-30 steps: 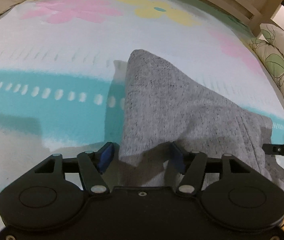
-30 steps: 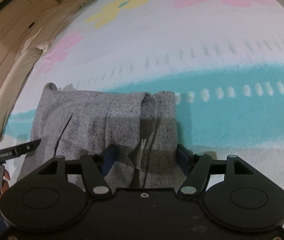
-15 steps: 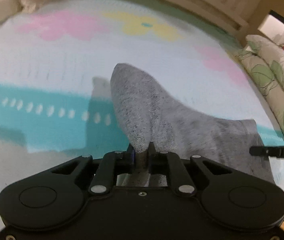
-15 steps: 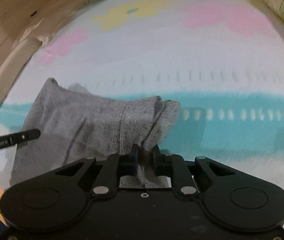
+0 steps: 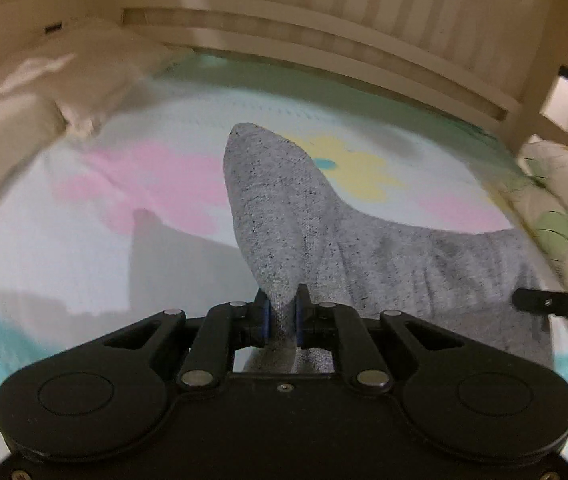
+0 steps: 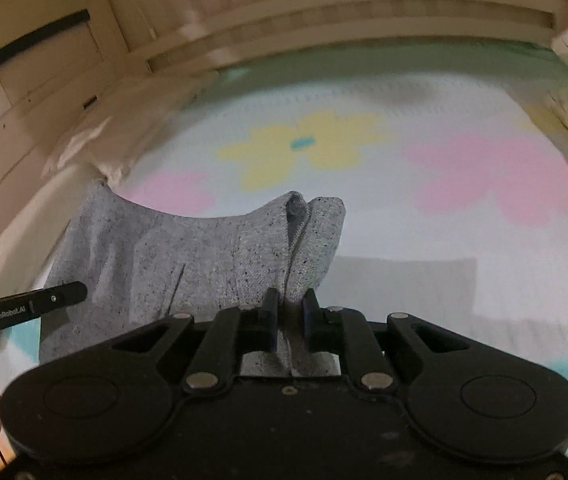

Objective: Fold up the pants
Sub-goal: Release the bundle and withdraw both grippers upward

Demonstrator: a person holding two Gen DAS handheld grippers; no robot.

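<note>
The grey pants are held raised above the flowered bedspread at mid-frame, one edge pinched in each pair of jaws: left gripper, right gripper. A fold-over seems underway; an even carry forward and level lowering are called for next.

Soft, warm indoor light. Motion blur smears the flowered bedspread and headboard; fisheye bends the edges. Grey shadows fall on the bedspread beside the sharper pants.
</note>
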